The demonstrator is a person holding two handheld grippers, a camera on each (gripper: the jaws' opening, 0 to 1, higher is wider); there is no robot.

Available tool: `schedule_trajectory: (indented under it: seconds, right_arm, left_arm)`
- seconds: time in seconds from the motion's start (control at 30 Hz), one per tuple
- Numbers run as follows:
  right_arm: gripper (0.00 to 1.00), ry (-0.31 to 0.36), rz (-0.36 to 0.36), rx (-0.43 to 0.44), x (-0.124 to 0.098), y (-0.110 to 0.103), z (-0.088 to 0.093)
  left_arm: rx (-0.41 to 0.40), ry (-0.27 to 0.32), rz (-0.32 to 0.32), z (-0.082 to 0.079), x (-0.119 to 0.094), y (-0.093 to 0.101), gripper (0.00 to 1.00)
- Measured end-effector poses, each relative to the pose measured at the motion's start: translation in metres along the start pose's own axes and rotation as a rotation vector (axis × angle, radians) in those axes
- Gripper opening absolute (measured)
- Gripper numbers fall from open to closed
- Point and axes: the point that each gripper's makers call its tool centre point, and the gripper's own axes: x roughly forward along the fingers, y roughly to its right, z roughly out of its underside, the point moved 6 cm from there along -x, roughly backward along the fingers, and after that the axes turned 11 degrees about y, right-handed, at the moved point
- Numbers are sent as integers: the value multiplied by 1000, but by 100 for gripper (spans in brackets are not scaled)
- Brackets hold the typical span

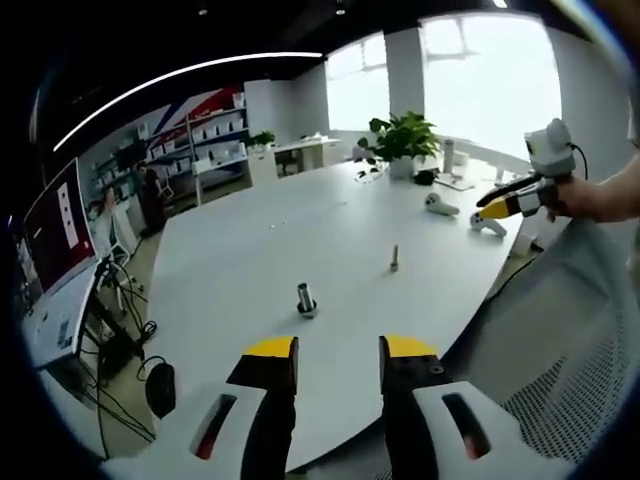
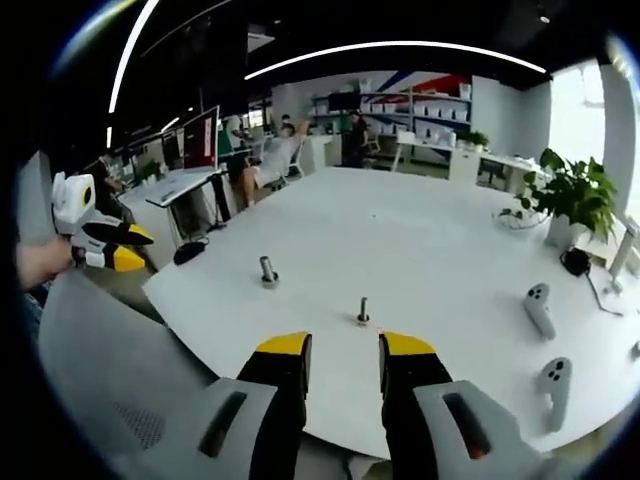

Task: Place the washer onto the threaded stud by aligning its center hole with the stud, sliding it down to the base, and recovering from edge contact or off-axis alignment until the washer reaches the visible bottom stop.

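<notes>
Left gripper view: left claw [image 1: 338, 350] spread, empty, held off the surface [image 1: 250, 250] edge. Threaded stud [image 1: 394, 258] stands mid-surface; a stubbier cylinder [image 1: 306, 299] nearer, possibly bearing the washer, too small to tell. Right claw [image 2: 344, 348] likewise spread, empty. Judgement: nothing placed; whole task remains.

left gripper [image 1: 338, 347] held low and level, yellow-tipped jaws parted with a clear gap, nothing between them. right gripper [image 2: 345, 345] likewise level, jaws apart and bare. seen from the opposite side, each gripped by a hand [image 1: 585, 197], jaw tips close together and pointing inward, raised above the table edge.
</notes>
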Motion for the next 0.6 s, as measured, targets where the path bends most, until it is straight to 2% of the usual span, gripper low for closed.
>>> schedule_trajectory:
  seconds: [0.6]
  right_arm:
    - [29, -3, 2, 2, -1, 0, 1]
  left_arm:
    - [-2, 16, 3, -2, 0, 1, 33]
